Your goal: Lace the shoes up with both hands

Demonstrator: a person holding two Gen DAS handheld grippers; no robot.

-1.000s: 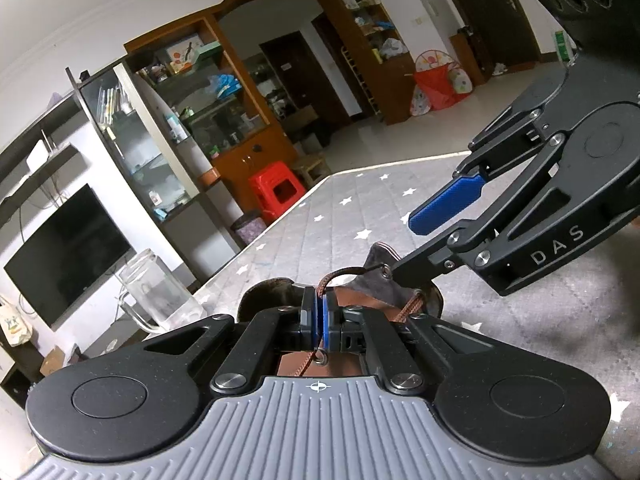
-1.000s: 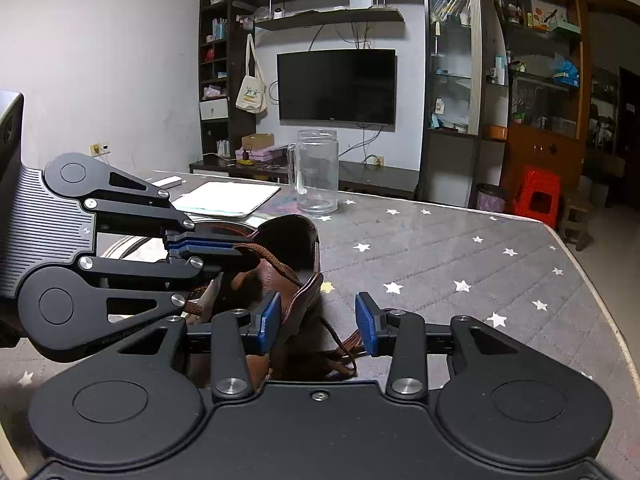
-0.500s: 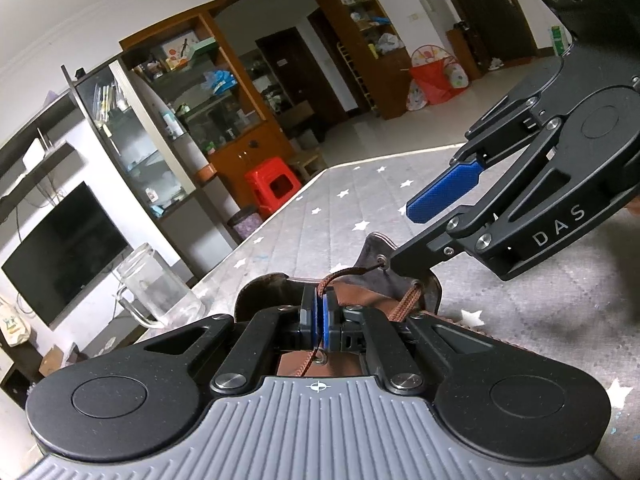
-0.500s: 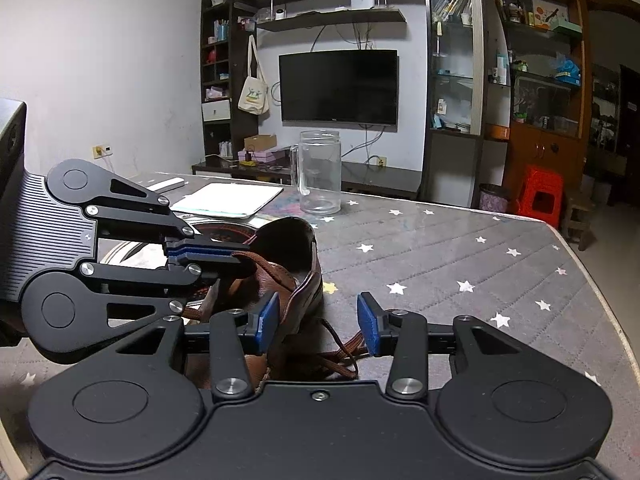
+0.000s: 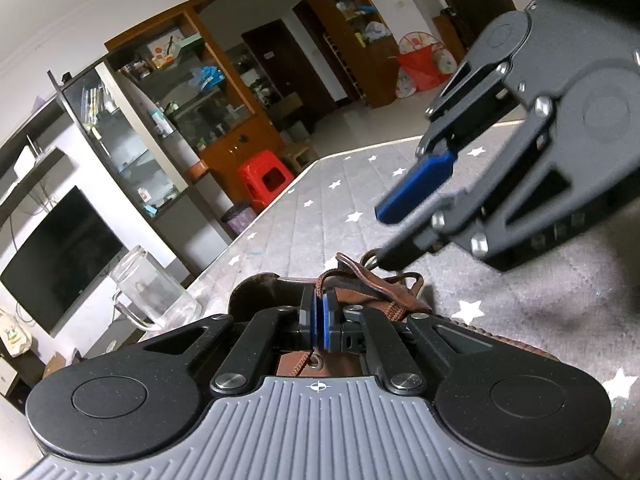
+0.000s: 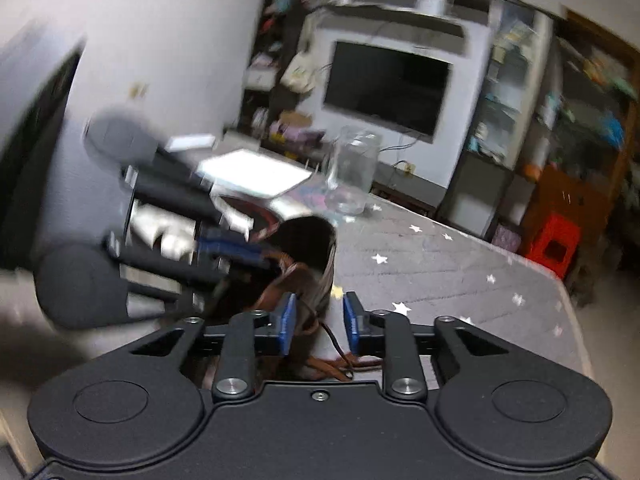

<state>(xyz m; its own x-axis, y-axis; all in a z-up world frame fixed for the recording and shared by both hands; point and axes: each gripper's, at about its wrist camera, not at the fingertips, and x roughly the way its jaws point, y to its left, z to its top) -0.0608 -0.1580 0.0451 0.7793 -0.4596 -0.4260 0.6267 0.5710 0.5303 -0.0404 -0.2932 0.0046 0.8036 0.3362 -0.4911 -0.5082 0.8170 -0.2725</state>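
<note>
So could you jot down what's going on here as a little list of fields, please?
Surface: grey star-patterned table cover
Item: brown shoe
Left gripper: shut on the brown lace
Right gripper: open, over the shoe
Nearby: glass jar, white pad
Right view: blurred

The star-patterned table (image 5: 540, 292) lies bare from 12 to 3 o'clock of the brown shoe (image 5: 376, 292) in the left wrist view, open passage toward its far edge. The right claw (image 5: 394, 236), jaws parted, hangs just above the shoe's tongue at 1 o'clock (blocking approach there). A glass jar (image 5: 152, 292) stands at 10 o'clock, well apart from the shoe.
</note>
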